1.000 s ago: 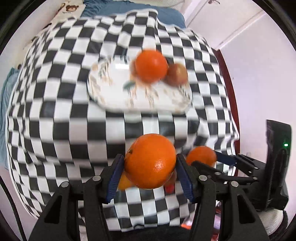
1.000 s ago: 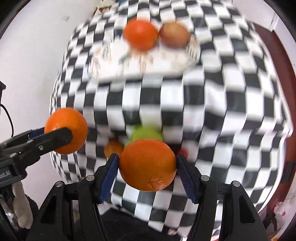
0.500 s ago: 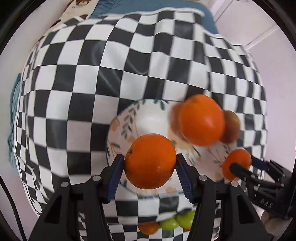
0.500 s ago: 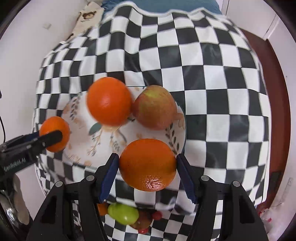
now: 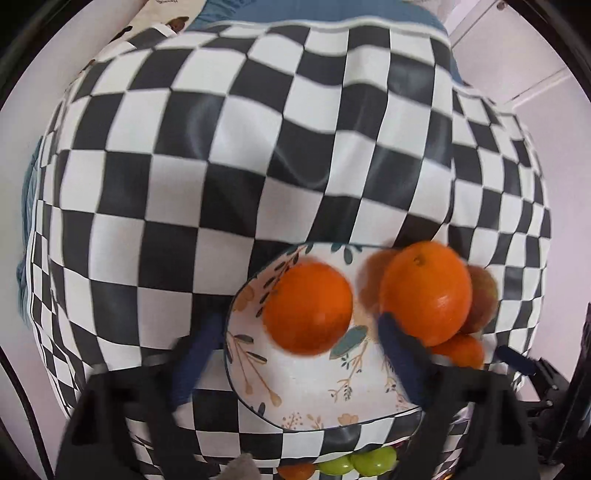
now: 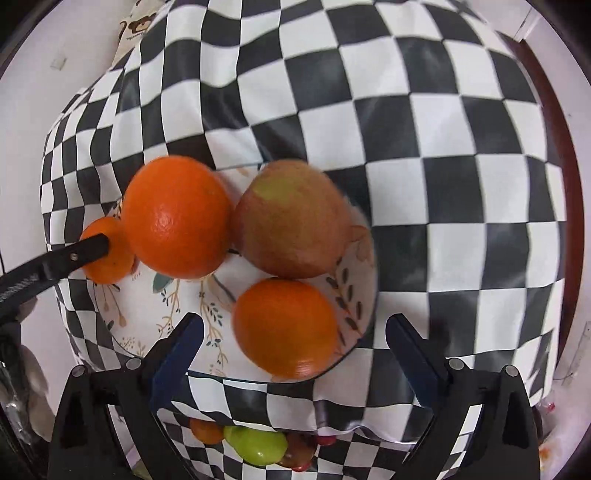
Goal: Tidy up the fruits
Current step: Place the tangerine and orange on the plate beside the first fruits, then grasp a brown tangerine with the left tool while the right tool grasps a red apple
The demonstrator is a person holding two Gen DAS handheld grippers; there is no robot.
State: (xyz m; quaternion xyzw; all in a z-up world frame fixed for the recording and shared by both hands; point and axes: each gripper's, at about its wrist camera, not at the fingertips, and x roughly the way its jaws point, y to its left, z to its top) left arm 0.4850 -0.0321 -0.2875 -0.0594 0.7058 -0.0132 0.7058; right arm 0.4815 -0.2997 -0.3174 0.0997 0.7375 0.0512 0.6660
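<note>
A flowered white plate (image 5: 303, 391) (image 6: 147, 314) lies near the front edge of the checkered table. On it sit a large orange (image 5: 424, 291) (image 6: 177, 221) and a red-green apple (image 6: 291, 221) (image 5: 480, 299). My left gripper (image 5: 295, 350) is open, with an orange (image 5: 308, 308) (image 6: 105, 251) lying on the plate between its fingers. My right gripper (image 6: 291, 343) is open, with another orange (image 6: 286, 326) (image 5: 458, 350) on the plate between its fingers.
The table wears a black-and-white checkered cloth (image 5: 258, 147) (image 6: 443, 147). Below the table's front edge lie more fruits: green ones (image 6: 258, 446) (image 5: 369, 461), a small orange (image 6: 207, 432) and red ones (image 6: 299, 452). A blue bed (image 5: 314, 11) lies beyond the table.
Both grippers moved forward over the plate and opened. Each let go of its orange, which now rests on the plate.
</note>
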